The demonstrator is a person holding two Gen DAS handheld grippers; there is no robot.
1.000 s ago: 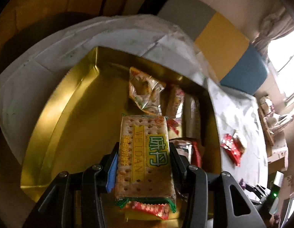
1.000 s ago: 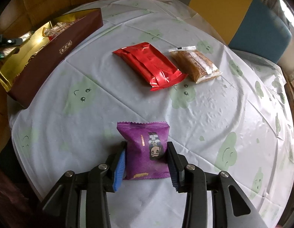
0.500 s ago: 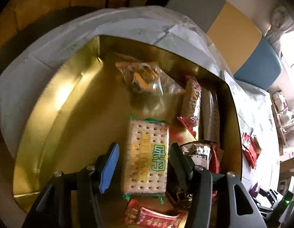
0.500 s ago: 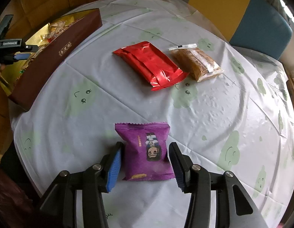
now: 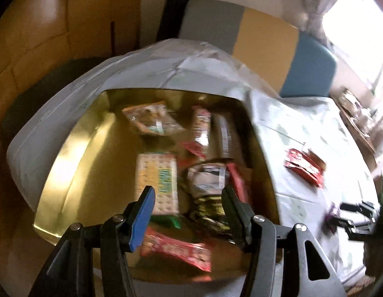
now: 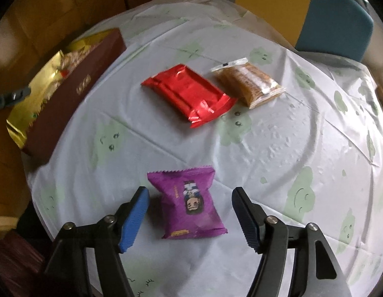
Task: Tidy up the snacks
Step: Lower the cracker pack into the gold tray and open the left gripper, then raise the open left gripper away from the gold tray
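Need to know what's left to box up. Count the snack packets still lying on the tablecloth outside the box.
3. The purple packet lies between the right gripper's fingers, the red packet at mid-table, the clear biscuit packet beside it. None seem hidden.

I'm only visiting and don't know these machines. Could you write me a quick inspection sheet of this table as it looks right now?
Surface: round table under a white tablecloth printed with green faces.
Job's things: purple packet, red packet and biscuit packet on the cloth; gold-lined box holding the cracker pack and other snacks.
Clutter: nothing seen.
Grippers: left gripper open above the box, empty; right gripper opening, purple packet between the jaws, untouched.
Cables: nothing seen.
Surroundings: blue chair, wooden wall.
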